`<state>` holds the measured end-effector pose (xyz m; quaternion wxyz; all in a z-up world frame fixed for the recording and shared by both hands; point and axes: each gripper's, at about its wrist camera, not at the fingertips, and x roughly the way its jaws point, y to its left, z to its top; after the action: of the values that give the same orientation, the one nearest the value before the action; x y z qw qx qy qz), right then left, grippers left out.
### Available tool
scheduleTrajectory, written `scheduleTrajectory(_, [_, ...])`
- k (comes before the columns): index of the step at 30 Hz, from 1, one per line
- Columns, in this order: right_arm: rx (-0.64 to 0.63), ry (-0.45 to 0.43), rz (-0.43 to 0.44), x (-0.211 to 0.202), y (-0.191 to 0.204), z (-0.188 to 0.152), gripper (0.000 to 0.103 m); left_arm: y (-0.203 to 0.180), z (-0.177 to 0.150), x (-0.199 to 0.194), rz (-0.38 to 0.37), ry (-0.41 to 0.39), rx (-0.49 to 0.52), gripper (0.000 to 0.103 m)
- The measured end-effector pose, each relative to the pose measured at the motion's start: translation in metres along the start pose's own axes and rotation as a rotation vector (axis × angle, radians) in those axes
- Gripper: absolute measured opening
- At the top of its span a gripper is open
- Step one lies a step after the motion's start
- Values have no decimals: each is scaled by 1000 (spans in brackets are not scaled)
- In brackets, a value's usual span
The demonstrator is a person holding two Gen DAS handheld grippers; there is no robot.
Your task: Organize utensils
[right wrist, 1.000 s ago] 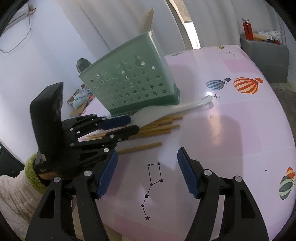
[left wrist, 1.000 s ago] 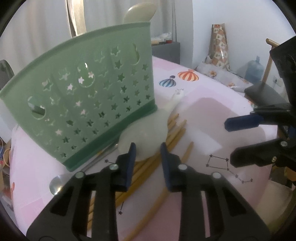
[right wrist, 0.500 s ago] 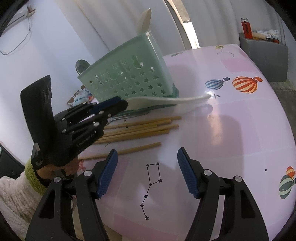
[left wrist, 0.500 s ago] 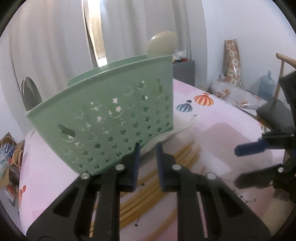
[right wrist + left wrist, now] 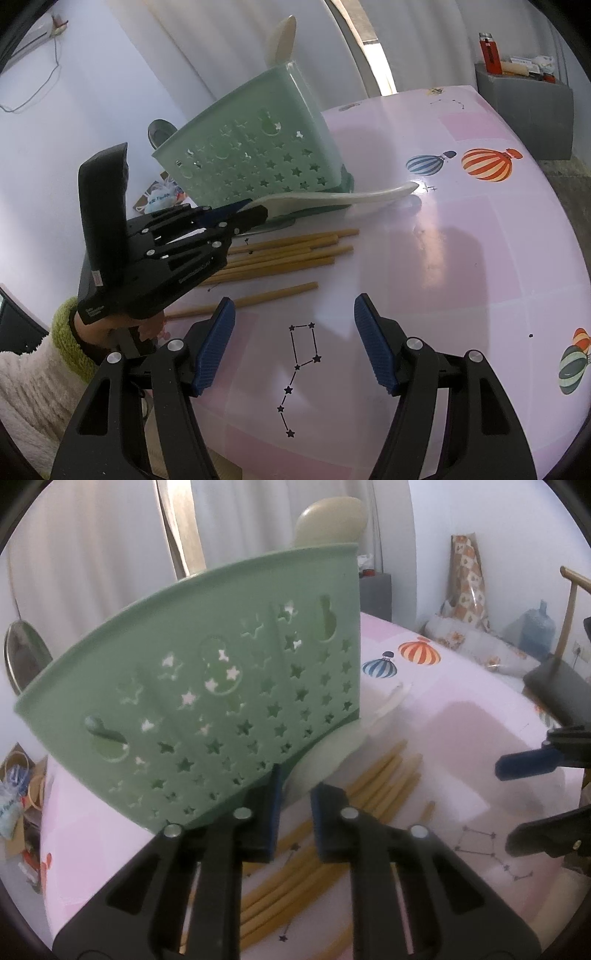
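Left gripper (image 5: 255, 213): just closing, clamped on pale flat plastic rice paddle (image 5: 332, 197) beside green star-perforated plastic caddy (image 5: 258, 155). Right gripper (image 5: 293, 345): wide apart, empty.

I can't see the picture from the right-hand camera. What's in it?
The left gripper pinches the wide end of a white spatula lifted beside a green star-punched basket on a pink table. Wooden chopsticks lie below it. The right gripper hangs open in front, holding nothing.
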<state>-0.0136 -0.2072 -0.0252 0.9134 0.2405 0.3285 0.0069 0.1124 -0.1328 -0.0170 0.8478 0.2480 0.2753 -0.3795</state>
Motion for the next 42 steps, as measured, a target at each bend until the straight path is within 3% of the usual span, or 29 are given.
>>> scheduleTrajectory(2, [4, -2, -3, -1, -2, 0, 66, -4, 1, -4, 16, -23, 28, 3])
scheduleTrajectory(6, [18, -8, -14, -2, -6, -1, 66, -14, -1, -13, 39, -64, 84, 1])
scheduleTrajectory(12, [26, -29, -38, -11, -9, 0, 66, -18, -1, -41, 17, -136, 62, 0])
scheduleTrajectory(18, [16, -72, -74, -30, -8, 5, 66, 5, -10, -96, -38, -188, -122, 0])
scheduleTrajectory(24, [-2, -109, -83, -39, 5, 12, 66, 49, -55, -169, -64, -241, -379, 0])
scheduleTrajectory(29, [-97, -102, -32, -16, 44, 32, 65, 86, -104, -220, 29, -251, -572, 0])
scheduleTrajectory(34, [-254, -36, 41, 34, 105, 49, 51, 113, -144, -246, 147, -261, -694, 0])
scheduleTrajectory(42, [-432, 79, 11, 112, 163, 49, 34, 137, -167, -242, 187, -240, -754, 0])
